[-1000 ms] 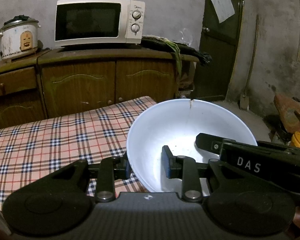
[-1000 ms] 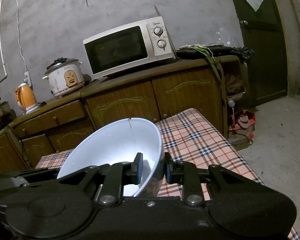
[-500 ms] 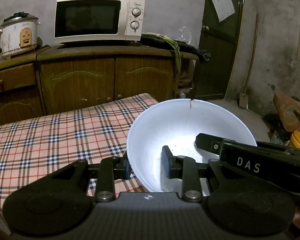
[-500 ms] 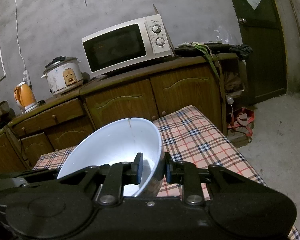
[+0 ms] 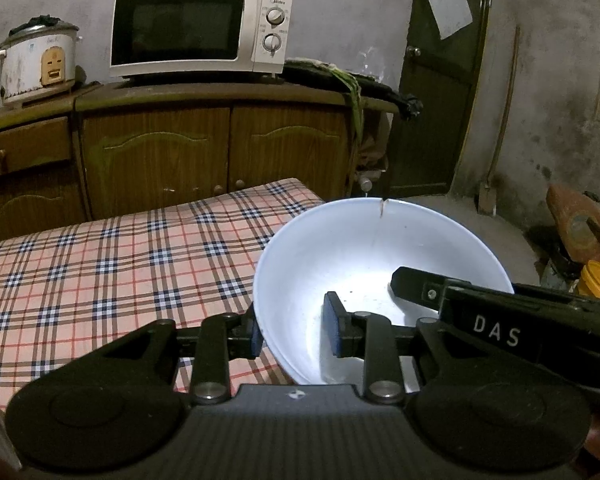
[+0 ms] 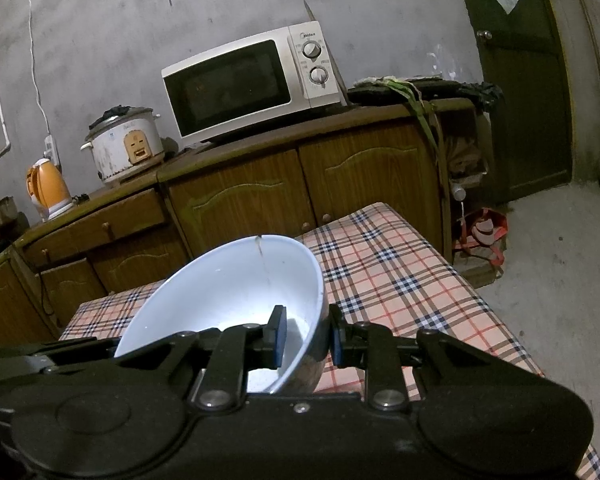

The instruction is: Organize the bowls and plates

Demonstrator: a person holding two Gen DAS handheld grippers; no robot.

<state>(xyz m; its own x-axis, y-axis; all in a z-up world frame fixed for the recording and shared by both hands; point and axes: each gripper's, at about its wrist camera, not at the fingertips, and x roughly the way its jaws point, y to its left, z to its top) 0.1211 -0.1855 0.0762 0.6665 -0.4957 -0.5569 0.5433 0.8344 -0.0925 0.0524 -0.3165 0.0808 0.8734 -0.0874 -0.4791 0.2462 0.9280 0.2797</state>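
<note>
1. A white bowl (image 5: 364, 264) is held up over the near corner of the table with the plaid tablecloth (image 5: 100, 264), clear of the cloth.
2. The left gripper (image 5: 294, 332) is clamped on the bowl's left wall, one pad outside and one inside.
3. The right gripper (image 6: 306, 334) pinches the bowl's right wall the same way, one finger (image 6: 278, 332) inside the bowl and the other against its outer side.
4. The bowl's far rim carries a dark chip with a thin crack (image 5: 381, 210) running down from it.
5. Beyond the table stands a wooden cabinet (image 5: 220, 148) against a grey wall.
6. On the cabinet sit a white microwave (image 5: 200, 30), a worn rice cooker (image 5: 38, 64) to its left, and an orange kettle (image 6: 48, 188) further left.
7. To the right of the cabinet is a dark door (image 5: 440, 80) with a sheet of paper (image 5: 446, 2) stuck on it.
</note>
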